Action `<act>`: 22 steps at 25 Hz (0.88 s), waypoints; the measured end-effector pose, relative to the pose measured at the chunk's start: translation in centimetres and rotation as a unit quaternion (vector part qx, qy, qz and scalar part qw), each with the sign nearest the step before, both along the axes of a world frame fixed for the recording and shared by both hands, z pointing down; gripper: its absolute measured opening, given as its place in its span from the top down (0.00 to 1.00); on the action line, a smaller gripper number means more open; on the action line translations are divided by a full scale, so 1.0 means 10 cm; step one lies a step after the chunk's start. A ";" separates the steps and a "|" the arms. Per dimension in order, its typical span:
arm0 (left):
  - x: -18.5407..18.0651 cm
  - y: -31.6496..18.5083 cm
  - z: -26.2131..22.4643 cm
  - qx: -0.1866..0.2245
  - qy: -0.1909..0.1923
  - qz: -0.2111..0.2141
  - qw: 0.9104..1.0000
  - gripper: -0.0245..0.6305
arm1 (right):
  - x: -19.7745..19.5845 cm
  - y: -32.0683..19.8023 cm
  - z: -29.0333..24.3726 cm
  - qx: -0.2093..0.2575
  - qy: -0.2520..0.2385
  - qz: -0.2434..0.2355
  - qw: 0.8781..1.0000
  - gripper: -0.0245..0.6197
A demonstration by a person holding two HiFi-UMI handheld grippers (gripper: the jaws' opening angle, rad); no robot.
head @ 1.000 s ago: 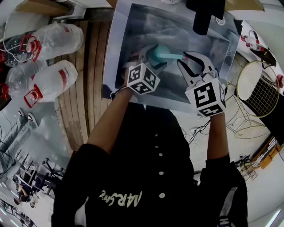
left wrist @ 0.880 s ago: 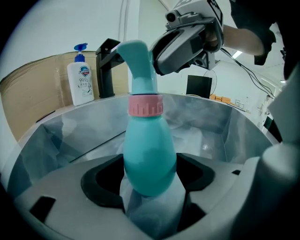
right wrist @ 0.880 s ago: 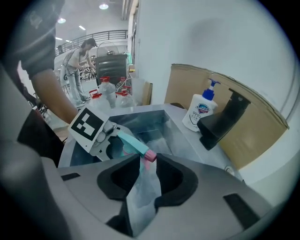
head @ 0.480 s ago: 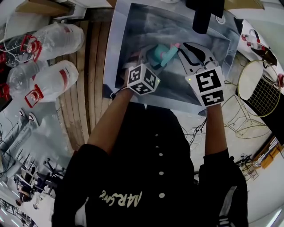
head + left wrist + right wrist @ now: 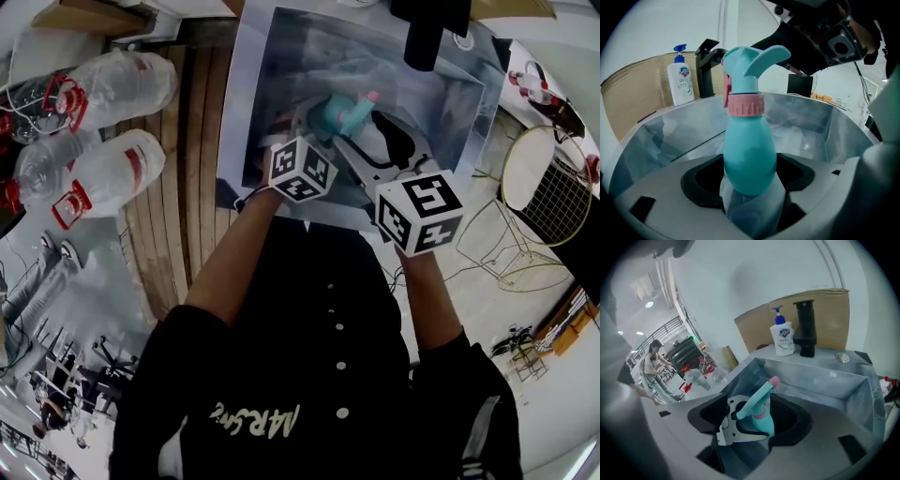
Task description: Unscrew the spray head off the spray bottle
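A teal spray bottle (image 5: 749,159) stands upright in my left gripper (image 5: 750,192), which is shut on its belly. Its pink collar (image 5: 746,104) and teal spray head (image 5: 750,65) rise above the jaws. In the head view the bottle (image 5: 339,116) is over the sink, just beyond the left gripper (image 5: 314,133). My right gripper (image 5: 372,133) sits to the right of the spray head. Its jaws are opening and stand wide. In the right gripper view the spray head (image 5: 757,401) shows in the gap of the right gripper (image 5: 759,420), with no pad pressing on it.
The metal sink (image 5: 450,103) is lined with clear film. A black faucet (image 5: 805,329) and a white soap pump bottle (image 5: 783,337) stand on its rim, with cardboard behind. Large water jugs (image 5: 112,169) lie to the left. A wire basket (image 5: 548,197) stands to the right.
The right gripper swung from the bottle's right side towards me, and the nozzle turned from pointing right to pointing away. Its jaws, narrow on the head before, now stand wide.
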State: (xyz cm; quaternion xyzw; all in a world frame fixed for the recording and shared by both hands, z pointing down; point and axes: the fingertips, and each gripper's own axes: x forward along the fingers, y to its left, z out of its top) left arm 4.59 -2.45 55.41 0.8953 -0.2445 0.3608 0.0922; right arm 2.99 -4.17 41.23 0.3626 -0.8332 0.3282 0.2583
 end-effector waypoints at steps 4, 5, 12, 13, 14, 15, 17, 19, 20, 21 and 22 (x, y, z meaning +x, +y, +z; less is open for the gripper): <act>0.00 0.00 0.00 0.000 -0.002 -0.010 1.000 0.41 | -0.02 -0.05 0.20 0.001 0.074 0.019 0.997 0.59; 0.00 0.00 0.00 -0.001 -0.002 -0.012 1.000 0.41 | -0.02 -0.04 0.21 0.011 0.092 0.006 0.996 0.62; 0.00 -0.01 -0.01 -0.005 0.004 -0.006 1.000 0.41 | 0.00 0.03 0.16 0.074 0.136 -0.125 0.980 0.84; -0.01 -0.01 -0.01 -0.005 0.004 -0.007 1.000 0.41 | -0.01 0.03 0.16 0.081 0.134 -0.143 0.977 0.84; -0.01 -0.01 -0.01 -0.005 0.005 -0.007 1.000 0.41 | -0.03 0.03 0.16 0.089 0.133 -0.163 0.974 0.84; -0.01 -0.01 -0.01 -0.006 0.005 -0.007 1.000 0.41 | -0.03 0.03 0.16 0.095 0.131 -0.182 0.970 0.84; 0.00 -0.01 -0.01 -0.007 0.006 -0.005 1.000 0.41 | -0.02 0.03 0.16 0.098 0.124 -0.213 0.964 0.84; -0.01 -0.01 -0.01 -0.005 0.005 -0.002 1.000 0.41 | -0.02 0.04 0.15 0.099 0.113 -0.232 0.961 0.85; -0.01 -0.01 -0.01 -0.004 0.004 0.000 1.000 0.41 | -0.03 0.05 0.14 0.100 0.108 -0.240 0.960 0.85; -0.01 -0.01 0.00 -0.004 0.003 0.002 1.000 0.41 | -0.03 0.06 0.13 0.103 0.105 -0.248 0.958 0.85; -0.01 -0.01 0.00 -0.003 0.003 0.004 1.000 0.41 | -0.03 0.07 0.13 0.106 0.102 -0.255 0.956 0.85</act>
